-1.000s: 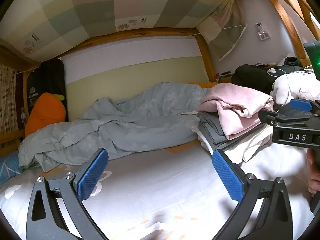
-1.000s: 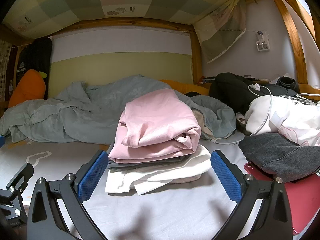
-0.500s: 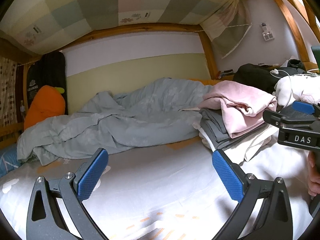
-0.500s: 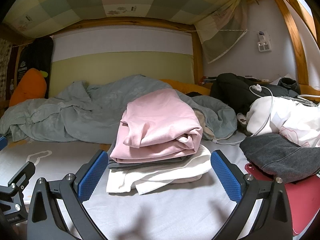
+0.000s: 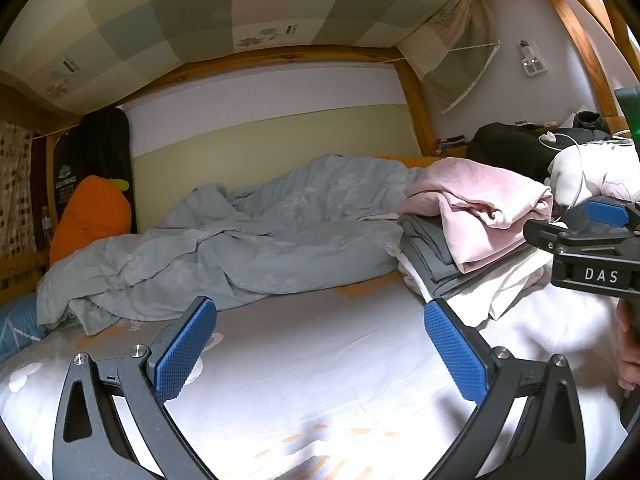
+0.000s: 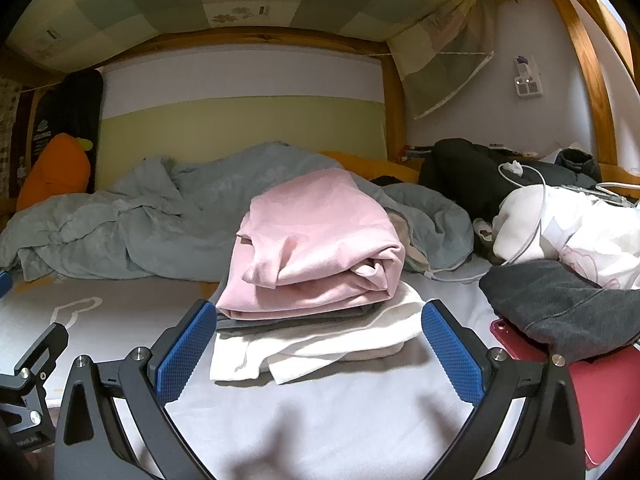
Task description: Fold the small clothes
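Observation:
A stack of folded clothes lies on the bed sheet [image 6: 320,420]: a pink garment [image 6: 316,248] on top, a grey one [image 5: 428,256] under it, a white one [image 6: 320,344] at the bottom. My right gripper [image 6: 318,354] hovers open just in front of the stack, nothing between its blue pads [image 6: 186,354]. My left gripper [image 5: 320,350] is open over bare sheet [image 5: 320,360], left of the stack [image 5: 480,216]. The right gripper's body [image 5: 592,256] shows at the right edge of the left wrist view.
A crumpled grey-blue duvet [image 6: 140,232] lies along the back wall. An orange plush [image 5: 90,220] sits at far left. To the right lie a dark grey garment [image 6: 560,304], a red flat object [image 6: 600,392], white bedding with a cable [image 6: 560,220] and a black garment [image 6: 460,168].
Both grippers have shifted slightly; the left view has turned a little to the left and up. The clothes stack has not moved and both stay open.

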`<act>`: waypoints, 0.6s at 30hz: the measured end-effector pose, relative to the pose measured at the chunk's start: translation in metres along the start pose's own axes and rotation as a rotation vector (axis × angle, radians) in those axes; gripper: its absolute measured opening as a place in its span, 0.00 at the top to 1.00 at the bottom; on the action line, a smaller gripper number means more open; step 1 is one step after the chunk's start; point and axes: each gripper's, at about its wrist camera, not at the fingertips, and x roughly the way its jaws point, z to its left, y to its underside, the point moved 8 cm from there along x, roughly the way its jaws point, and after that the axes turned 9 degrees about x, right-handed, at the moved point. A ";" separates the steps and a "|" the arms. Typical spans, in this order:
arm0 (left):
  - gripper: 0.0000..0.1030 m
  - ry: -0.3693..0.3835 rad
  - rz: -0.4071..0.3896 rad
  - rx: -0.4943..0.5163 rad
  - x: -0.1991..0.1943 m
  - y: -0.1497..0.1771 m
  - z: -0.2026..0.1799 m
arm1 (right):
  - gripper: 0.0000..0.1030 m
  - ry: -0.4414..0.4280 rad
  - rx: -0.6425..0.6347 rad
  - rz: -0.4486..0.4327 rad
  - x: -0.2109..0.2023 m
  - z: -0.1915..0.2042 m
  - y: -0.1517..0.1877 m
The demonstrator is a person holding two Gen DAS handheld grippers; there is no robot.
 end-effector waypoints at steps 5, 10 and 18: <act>0.00 -0.001 0.000 0.000 0.000 0.000 0.000 | 0.00 0.001 0.001 0.007 0.003 -0.001 0.000; 0.00 -0.001 0.000 0.002 0.000 0.000 -0.001 | 0.00 0.002 0.002 0.009 0.003 -0.002 0.000; 0.00 -0.002 -0.004 0.014 -0.001 -0.001 -0.002 | 0.01 0.001 0.000 0.018 0.008 -0.005 0.000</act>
